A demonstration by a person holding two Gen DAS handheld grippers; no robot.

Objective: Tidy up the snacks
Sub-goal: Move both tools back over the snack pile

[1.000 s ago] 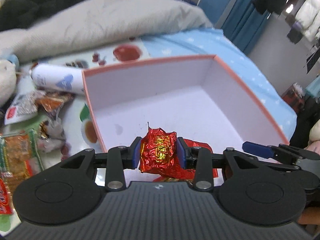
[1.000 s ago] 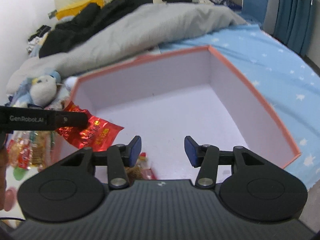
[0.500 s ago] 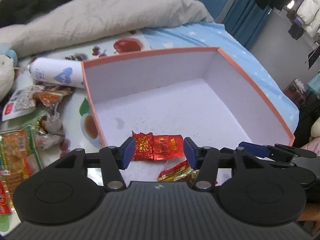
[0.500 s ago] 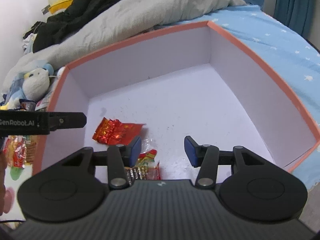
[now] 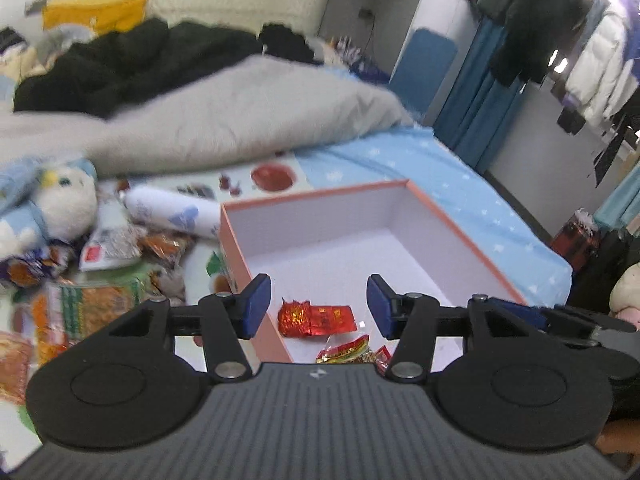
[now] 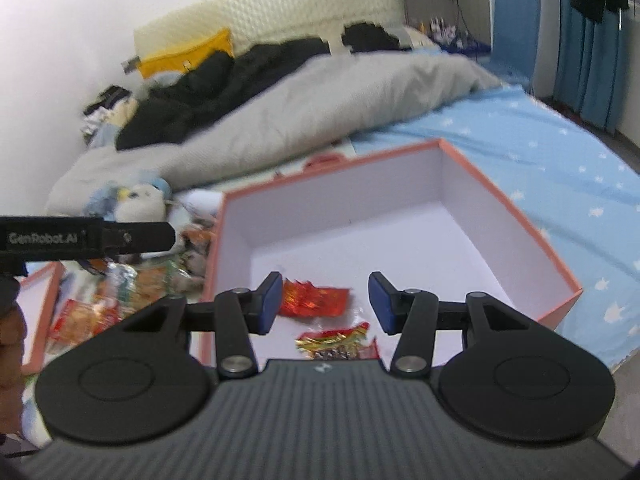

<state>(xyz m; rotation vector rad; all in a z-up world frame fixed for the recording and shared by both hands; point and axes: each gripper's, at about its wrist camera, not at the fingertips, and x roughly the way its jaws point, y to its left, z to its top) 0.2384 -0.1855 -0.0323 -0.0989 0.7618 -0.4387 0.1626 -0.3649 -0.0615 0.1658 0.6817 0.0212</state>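
A pink-rimmed box [image 5: 448, 216] with a white inside lies open on the bed; it also shows in the right wrist view [image 6: 516, 216]. A red foil snack packet [image 5: 316, 319] lies on the box floor near the front left corner, seen too in the right wrist view [image 6: 314, 300]. A second red and gold packet [image 5: 348, 350] lies just in front of it [image 6: 336, 342]. My left gripper [image 5: 319, 306] is open and empty above the packets. My right gripper [image 6: 322, 303] is open and empty over the same corner.
Several loose snack packets [image 5: 96, 296] lie on the bed left of the box, with a white tube [image 5: 172, 214] and a plush toy [image 5: 60, 204]. A grey duvet [image 5: 240, 120] lies behind. A second pink-rimmed tray [image 6: 38, 312] shows at the left.
My left gripper opened and dropped the red foil packet into the box, then rose and pulled back. My right gripper also drew back and up, still open.
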